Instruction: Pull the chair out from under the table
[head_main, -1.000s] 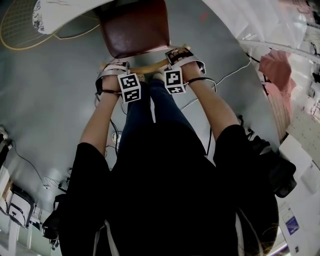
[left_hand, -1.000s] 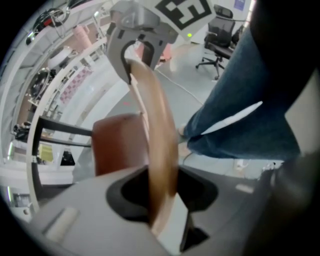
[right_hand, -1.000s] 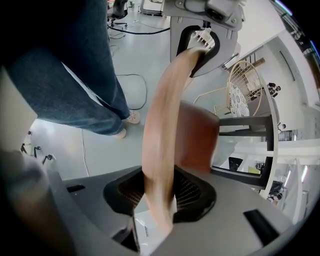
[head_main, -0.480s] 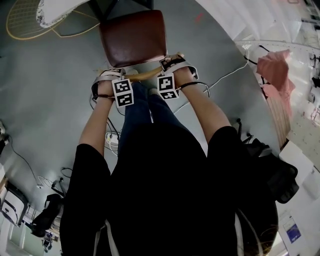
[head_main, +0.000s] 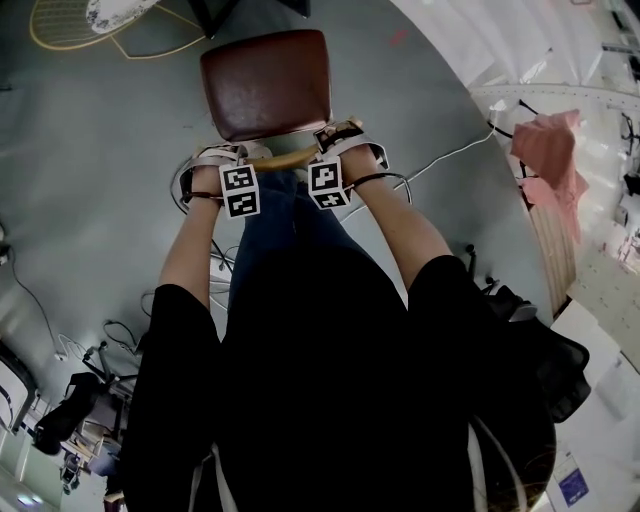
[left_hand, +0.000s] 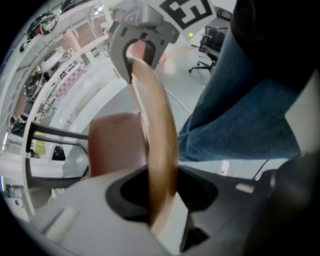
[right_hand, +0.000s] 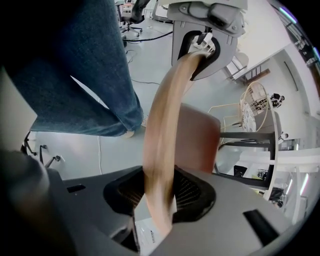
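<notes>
One chair (head_main: 265, 85): backrest rail (head_main: 285, 158) crosswise, seat pointing away.

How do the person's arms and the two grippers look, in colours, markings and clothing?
The left gripper and right gripper have light grey shells. Each carries a white cube with black square markers. The sleeves are black and short; a dark cable loops by each wrist. The jeans are blue.
</notes>
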